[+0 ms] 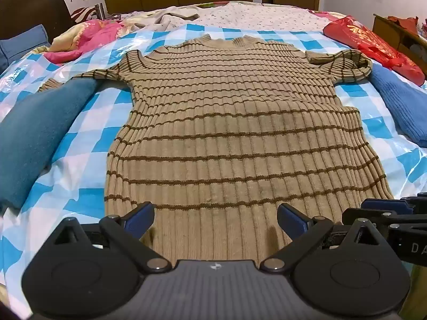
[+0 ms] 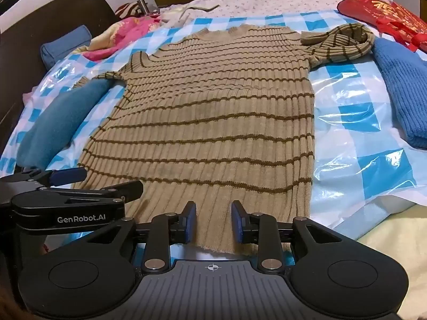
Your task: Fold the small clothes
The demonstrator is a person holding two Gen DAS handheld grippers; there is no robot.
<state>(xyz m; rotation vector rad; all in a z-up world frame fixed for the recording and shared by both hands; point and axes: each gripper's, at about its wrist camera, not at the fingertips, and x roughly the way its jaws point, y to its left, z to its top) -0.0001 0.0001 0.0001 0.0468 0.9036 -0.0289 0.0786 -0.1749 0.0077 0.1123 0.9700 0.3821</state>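
A tan ribbed sweater with thin brown stripes (image 1: 232,122) lies flat, neck away from me, on a blue-and-white checked plastic sheet (image 1: 88,122). It also shows in the right wrist view (image 2: 213,122). Its right sleeve (image 2: 344,42) is bunched up; its left sleeve (image 1: 101,74) runs under a teal garment. My left gripper (image 1: 215,217) is open wide over the hem. My right gripper (image 2: 213,221) is open over the hem near the bottom edge, its blue pads (image 2: 190,221) on either side of the fabric. The left gripper shows in the right wrist view (image 2: 69,176).
A teal folded garment (image 1: 37,133) lies left of the sweater. A blue knitted garment (image 1: 400,106) lies to the right. A red bag (image 1: 373,45) sits at the back right. Pink floral bedding (image 1: 88,34) and a dark headboard (image 1: 29,5) are at the back left.
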